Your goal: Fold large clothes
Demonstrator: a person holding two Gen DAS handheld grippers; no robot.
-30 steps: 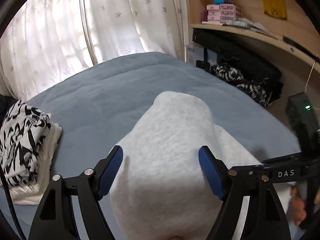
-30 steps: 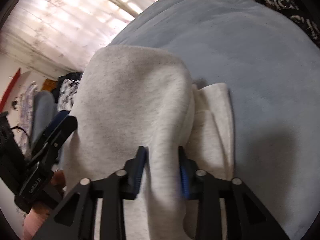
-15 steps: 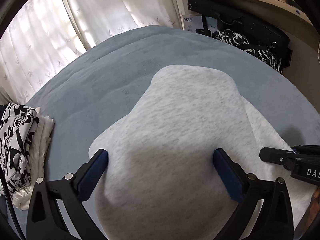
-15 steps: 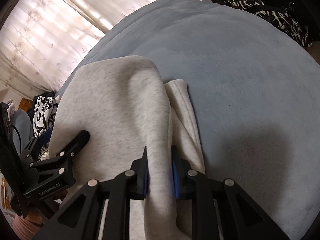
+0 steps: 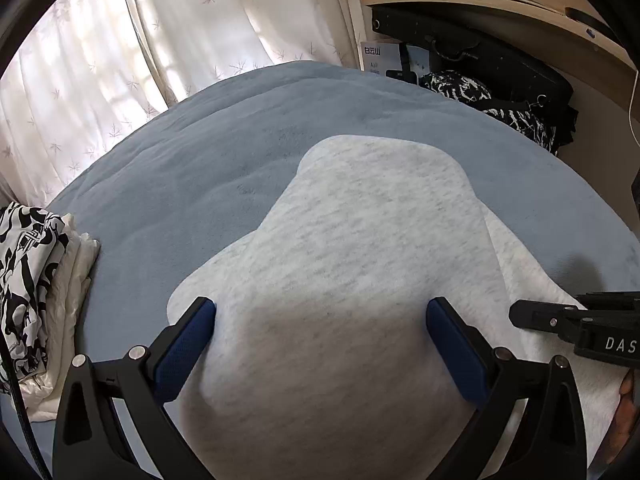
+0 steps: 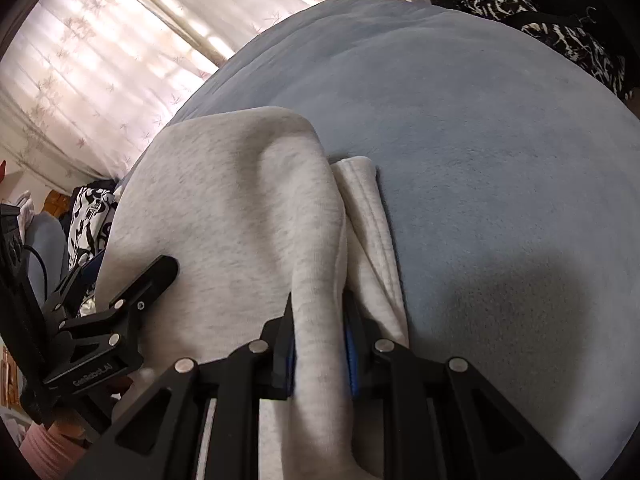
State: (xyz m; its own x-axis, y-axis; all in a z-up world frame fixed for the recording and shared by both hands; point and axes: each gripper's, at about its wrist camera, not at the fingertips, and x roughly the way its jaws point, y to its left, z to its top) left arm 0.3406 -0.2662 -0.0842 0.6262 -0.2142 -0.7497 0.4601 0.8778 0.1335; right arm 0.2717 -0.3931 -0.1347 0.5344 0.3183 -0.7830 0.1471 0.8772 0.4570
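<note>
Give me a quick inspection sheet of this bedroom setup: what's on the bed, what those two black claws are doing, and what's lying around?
Surface: blue blanket covering the bed.
Job's things: grey sweatshirt, partly folded, lying on the blanket.
Clutter: folded black-and-white garment on a white pile at the bed's left edge; patterned clothing by the shelves.
Grippers: left gripper open wide, straddling the sweatshirt; right gripper pinching a ridge of the fabric.
Cables: white cord hanging at the right; black cable near the left gripper.
Surroundings: leaf-print curtains, wooden shelves.
</note>
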